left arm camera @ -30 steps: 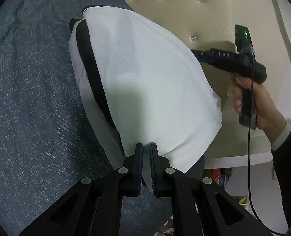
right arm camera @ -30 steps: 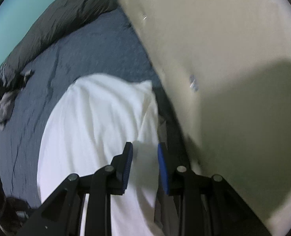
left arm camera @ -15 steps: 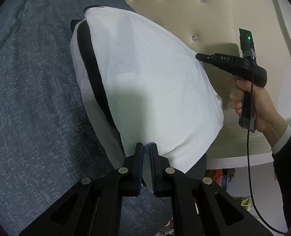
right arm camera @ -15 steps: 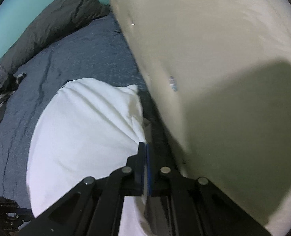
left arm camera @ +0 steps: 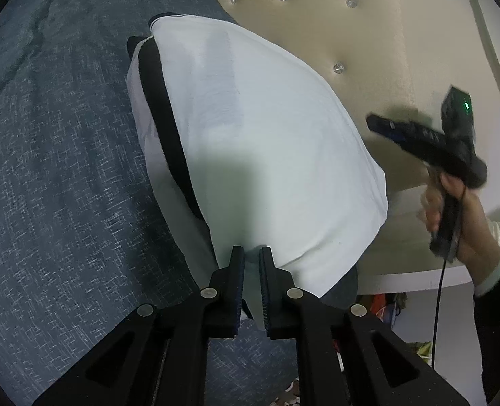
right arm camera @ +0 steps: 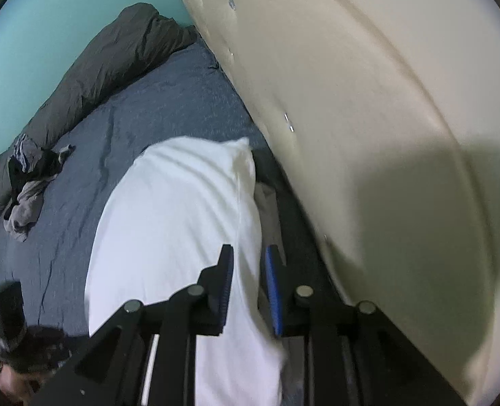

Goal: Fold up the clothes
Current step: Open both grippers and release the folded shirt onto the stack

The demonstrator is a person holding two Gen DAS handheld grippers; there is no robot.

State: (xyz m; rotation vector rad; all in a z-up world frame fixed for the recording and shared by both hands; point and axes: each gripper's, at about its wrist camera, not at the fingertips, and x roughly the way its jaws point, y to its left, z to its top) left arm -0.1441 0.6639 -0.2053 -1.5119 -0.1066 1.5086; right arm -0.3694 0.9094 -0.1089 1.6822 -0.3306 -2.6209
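The white garment point(left arm camera: 266, 155) lies on the blue bedcover point(left arm camera: 57, 182), its right edge near the cream tufted headboard point(left arm camera: 368, 34); a black band point(left arm camera: 163, 125) runs along its left side, and the top layer looks doubled over a layer below, so the fold in hand seems to be one that has brought the cloth across itself. The left tongs point(left arm camera: 252, 264) sit at the garment's near edge, nearly together, with a pinch of white cloth between their pads, so they are clamped on that hem and their jaws are just starting to ease apart. The right tongs point(right arm camera: 248, 264) hang above the garment's right edge beside the headboard, their jaws opening, with cloth seen in the gap below them but no pad visibly pressing on it; in the left wrist view this tool point(left arm camera: 429, 142) is blurred and clear of the fabric, in the person's hand point(left arm camera: 459, 216). I judge this as the release after laying a fold. The next move probably calls for the left tongs to let go as well, then both to seek fresh corners for the following fold, without dragging the flattened layer. A grey duvet point(right arm camera: 108, 67) lies rolled at the far side.
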